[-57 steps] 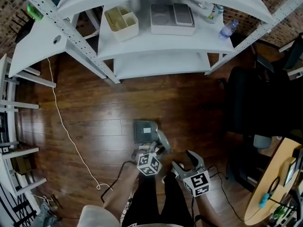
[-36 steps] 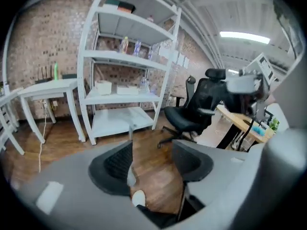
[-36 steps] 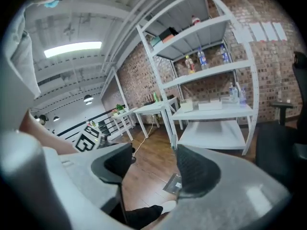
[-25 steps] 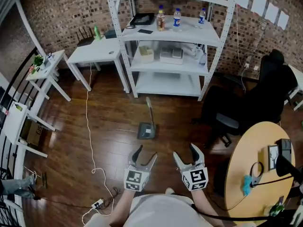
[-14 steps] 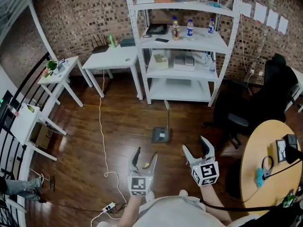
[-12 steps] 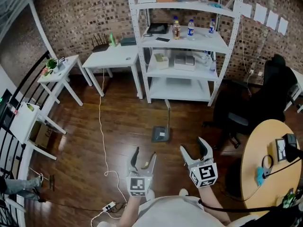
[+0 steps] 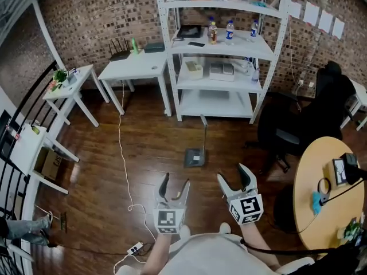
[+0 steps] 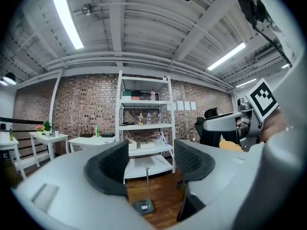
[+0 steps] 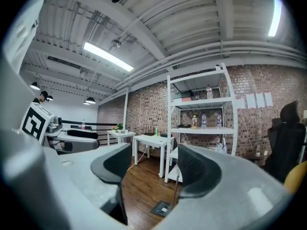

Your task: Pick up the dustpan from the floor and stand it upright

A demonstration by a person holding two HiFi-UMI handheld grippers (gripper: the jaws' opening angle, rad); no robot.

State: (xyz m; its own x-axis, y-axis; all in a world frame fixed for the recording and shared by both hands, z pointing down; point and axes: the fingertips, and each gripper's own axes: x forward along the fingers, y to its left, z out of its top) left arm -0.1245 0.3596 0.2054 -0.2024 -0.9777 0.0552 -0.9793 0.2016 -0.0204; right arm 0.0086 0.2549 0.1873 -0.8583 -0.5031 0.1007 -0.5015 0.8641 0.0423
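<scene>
Dustpan (image 7: 195, 156) stands upright on the far floor (image 7: 143, 148) — task looks done. Left gripper (image 7: 175, 182) and right gripper (image 7: 233, 176): jaws apart, empty — no grasp needed next.

Your left gripper (image 8: 151, 161) has its jaws wide apart, with nothing gripped between them. Look past them to the white shelf unit (image 8: 168, 110): the dustpan (image 8: 143, 207) stands upright on the wood floor (image 8: 165, 198) in front of it, handle up. A white table (image 8: 91, 140) sits left of the shelf unit, with a brick wall (image 8: 81, 109) behind it.
</scene>
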